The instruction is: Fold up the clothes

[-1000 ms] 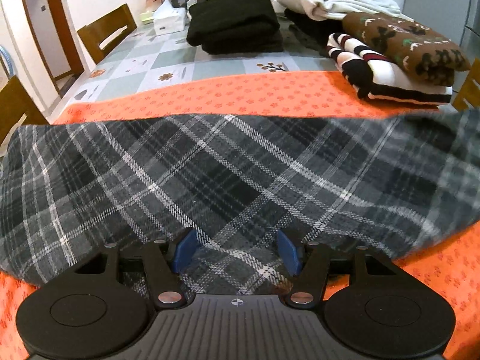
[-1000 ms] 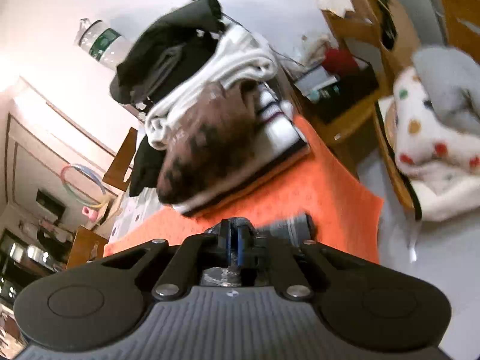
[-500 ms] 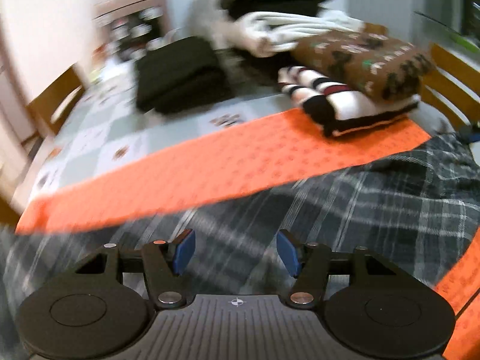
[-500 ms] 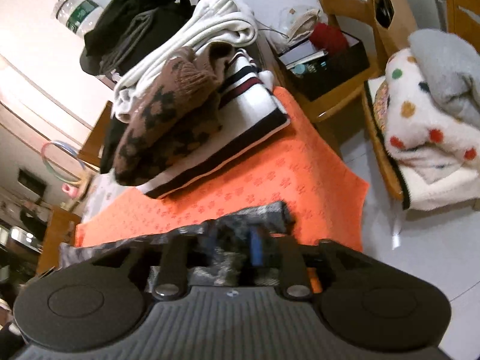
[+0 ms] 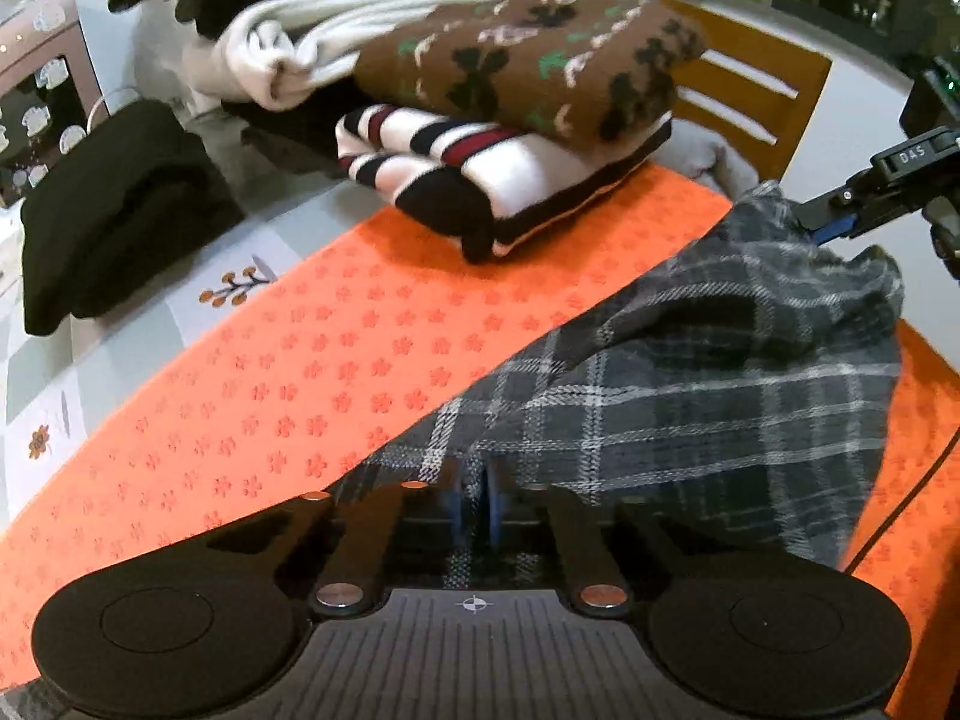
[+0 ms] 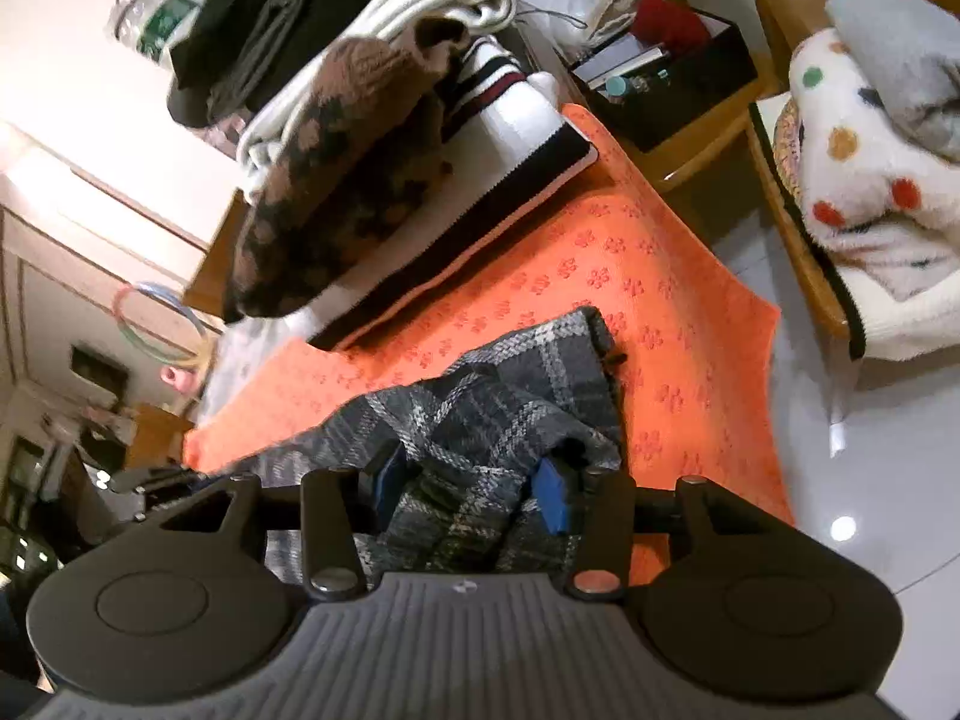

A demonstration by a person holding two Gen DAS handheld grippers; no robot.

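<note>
A grey plaid garment [image 5: 690, 372] lies bunched on the orange mat [image 5: 336, 336]. My left gripper [image 5: 474, 501] is shut on a fold of the plaid cloth at its near edge. My right gripper [image 6: 474, 489] is open, its blue pads [image 6: 552, 495] on either side of the bunched far corner of the garment [image 6: 498, 396]. The right gripper also shows in the left wrist view [image 5: 840, 219], at the cloth's raised right corner.
A stack of folded clothes, a brown patterned sweater [image 5: 528, 60] on a striped one [image 5: 480, 180], sits on the mat's far end. A black folded pile [image 5: 108, 210] lies at the left. A wooden chair [image 5: 750, 90] stands beyond the table; another chair holds a dotted blanket [image 6: 864, 180].
My left gripper closed on the plaid cloth and swung right. My right gripper opened from its grip on the cloth's corner. The spread garment is now bunched toward the right.
</note>
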